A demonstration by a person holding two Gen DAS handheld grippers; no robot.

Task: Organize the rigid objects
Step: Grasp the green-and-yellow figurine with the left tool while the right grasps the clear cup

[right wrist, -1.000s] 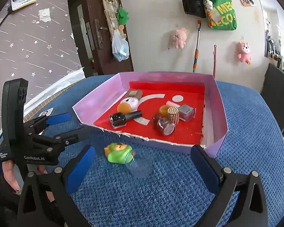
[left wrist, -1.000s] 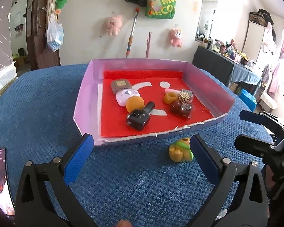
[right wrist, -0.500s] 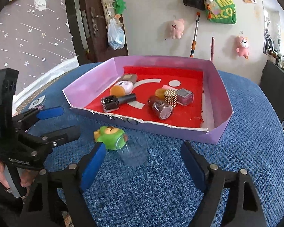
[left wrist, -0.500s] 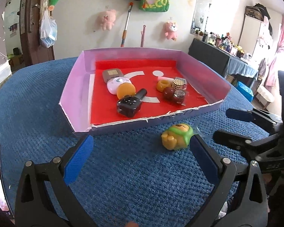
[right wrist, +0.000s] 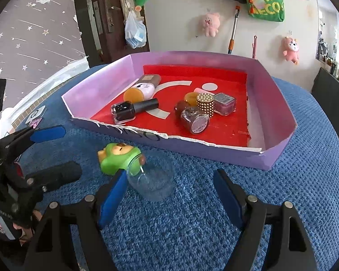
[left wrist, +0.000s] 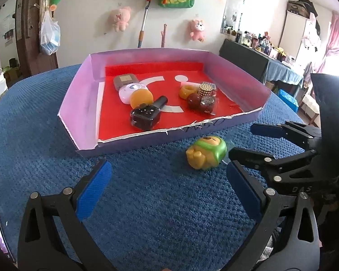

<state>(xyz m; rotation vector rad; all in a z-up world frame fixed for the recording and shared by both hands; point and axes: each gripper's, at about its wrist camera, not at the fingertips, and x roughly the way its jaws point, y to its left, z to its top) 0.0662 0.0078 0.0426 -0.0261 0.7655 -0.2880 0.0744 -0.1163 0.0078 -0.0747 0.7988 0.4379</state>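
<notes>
A pink plush pig [right wrist: 209,23] hangs on the wall at upper centre, a green tote bag [right wrist: 267,3] at upper right. A plastic bag [right wrist: 135,31] dangles from the dark wooden door [right wrist: 97,18] at upper left. Blue textured fabric [right wrist: 305,192] covers the lower frame.

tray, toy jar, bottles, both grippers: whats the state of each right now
tray: open-topped, on the blue cloth, holding small items
toy jar: on its side on the cloth outside the tray, green cap on
black bottle: lying flat in the tray, capped
glitter bottle: lying in the tray
left gripper: open, empty
right gripper: open, jaws just been closing, jar between them but not yet gripped
</notes>
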